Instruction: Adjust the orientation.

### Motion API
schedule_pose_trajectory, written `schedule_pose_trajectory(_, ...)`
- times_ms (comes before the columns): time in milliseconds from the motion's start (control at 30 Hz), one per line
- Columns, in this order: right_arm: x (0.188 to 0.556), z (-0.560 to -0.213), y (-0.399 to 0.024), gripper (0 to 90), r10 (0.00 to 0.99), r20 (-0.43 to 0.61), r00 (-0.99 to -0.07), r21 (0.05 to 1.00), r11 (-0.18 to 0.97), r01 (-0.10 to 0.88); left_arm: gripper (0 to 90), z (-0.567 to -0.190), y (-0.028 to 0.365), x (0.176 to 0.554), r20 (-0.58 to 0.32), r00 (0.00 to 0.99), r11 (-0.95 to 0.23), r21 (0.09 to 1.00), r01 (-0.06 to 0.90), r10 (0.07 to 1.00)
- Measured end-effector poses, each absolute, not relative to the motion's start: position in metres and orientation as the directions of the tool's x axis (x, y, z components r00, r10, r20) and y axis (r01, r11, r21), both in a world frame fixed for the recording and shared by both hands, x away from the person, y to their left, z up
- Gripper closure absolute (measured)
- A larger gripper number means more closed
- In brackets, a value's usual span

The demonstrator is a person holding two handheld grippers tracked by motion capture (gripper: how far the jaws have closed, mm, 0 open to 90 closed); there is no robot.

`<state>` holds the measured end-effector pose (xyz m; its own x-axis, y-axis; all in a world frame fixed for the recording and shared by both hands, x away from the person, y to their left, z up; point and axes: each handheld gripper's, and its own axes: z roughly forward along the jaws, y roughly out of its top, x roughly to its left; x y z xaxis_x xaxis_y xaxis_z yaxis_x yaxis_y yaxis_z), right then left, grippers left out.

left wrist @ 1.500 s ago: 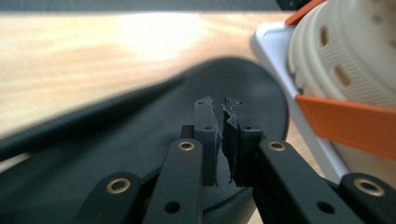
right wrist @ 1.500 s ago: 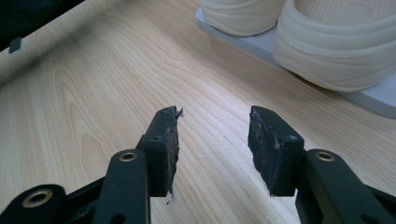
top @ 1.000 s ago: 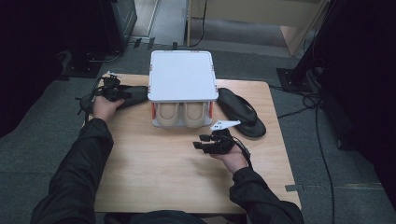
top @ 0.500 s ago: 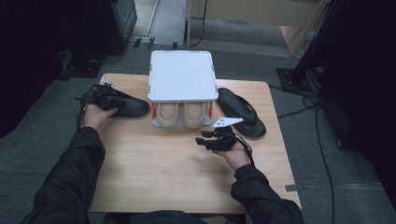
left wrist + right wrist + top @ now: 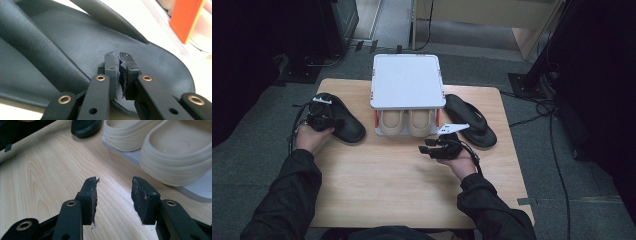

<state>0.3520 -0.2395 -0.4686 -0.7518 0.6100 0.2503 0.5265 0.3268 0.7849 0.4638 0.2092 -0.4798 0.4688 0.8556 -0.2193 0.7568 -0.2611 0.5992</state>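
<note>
Dragged leftward, smooth black sandal (image 5: 343, 121) sits under left gripper's (image 5: 319, 119) fingers.

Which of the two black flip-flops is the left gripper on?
The black flip-flop left of the white shoe rack, i.e.; left gripper sits over it. The other black flip-flop lies right of the rack, untouched.

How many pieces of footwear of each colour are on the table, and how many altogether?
Black flip-flops: 2, one at the left, one at the right
Cream clogs: 2, side by side on the shoe rack's lower shelf
Total: 4
</note>
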Motion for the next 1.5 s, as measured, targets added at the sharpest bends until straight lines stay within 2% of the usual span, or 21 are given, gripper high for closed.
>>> schedule_pose_trajectory(133,0.352,-0.469,-0.238,56.2,0.607,0.255,-0.753,0.783,0.328,0.529,81.6,-0.478,0.215,0.458,-0.244,0.452,-0.229,0.606,0.761,0.858)
schedule_pose_trajectory(300,0.352,-0.469,-0.238,56.3,0.604,0.257,-0.755,0.782,0.328,0.529,70.4,-0.462,0.222,0.452,-0.223,0.44,-0.199,0.657,0.727,0.87)
schedule_pose_trajectory(367,0.352,-0.469,-0.238,56.2,0.605,0.259,-0.753,0.779,0.33,0.534,63.0,-0.455,0.226,0.451,-0.195,0.418,-0.191,0.669,0.718,0.887)
schedule_pose_trajectory(467,0.352,-0.469,-0.238,56.2,0.606,0.257,-0.753,0.78,0.33,0.532,56.0,-0.451,0.239,0.449,-0.21,0.367,-0.132,0.685,0.717,0.906)
schedule_pose_trajectory(733,0.353,-0.471,-0.236,56.2,0.608,0.258,-0.751,0.774,0.336,0.537,53.6,-0.462,0.257,0.455,-0.223,0.314,-0.088,0.672,0.736,0.923)
schedule_pose_trajectory(867,0.352,-0.472,-0.237,56.2,0.614,0.261,-0.745,0.769,0.335,0.544,48.8,-0.469,0.254,0.464,-0.245,0.298,-0.066,0.66,0.748,0.923)
schedule_pose_trajectory(1100,0.349,-0.473,-0.241,56.1,0.626,0.263,-0.734,0.765,0.329,0.554,46.0,-0.482,0.239,0.48,-0.208,0.309,-0.117,0.627,0.77,0.928)
schedule_pose_trajectory(1267,0.345,-0.474,-0.243,56.1,0.63,0.253,-0.734,0.771,0.327,0.547,47.9,-0.485,0.238,0.486,-0.204,0.301,-0.106,0.638,0.763,0.932)
schedule_pose_trajectory(1500,0.343,-0.475,-0.244,56.1,0.636,0.251,-0.73,0.77,0.326,0.549,55.9,-0.487,0.241,0.489,-0.217,0.302,-0.091,0.655,0.75,0.928)
